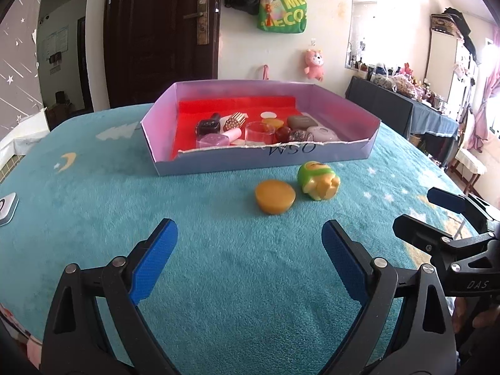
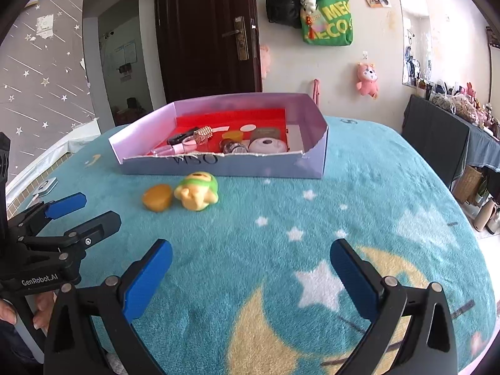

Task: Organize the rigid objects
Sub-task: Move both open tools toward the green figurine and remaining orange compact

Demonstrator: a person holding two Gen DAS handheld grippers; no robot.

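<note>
An amber round puck [image 1: 275,201] [image 2: 157,197] and a green-and-yellow toy figure [image 1: 318,181] [image 2: 197,191] lie side by side on the teal blanket, just in front of a lilac cardboard box [image 1: 215,164] [image 2: 218,165] with a red floor. Inside the box are several small items: a dark bottle, a studded gold case, a clear cup, brown and pale soaps. My left gripper [image 1: 250,243] hovers open a short way in front of the puck. To its right, my right gripper [image 2: 251,262] is open too, with nothing between its fingers.
A silver device [image 1: 6,207] [image 2: 47,185] lies at the blanket's left edge. Behind the box are a dark door [image 1: 162,31] and bags hung on the wall. At the right stands a cluttered dark table [image 2: 450,131]. A hand grips the left gripper's handle.
</note>
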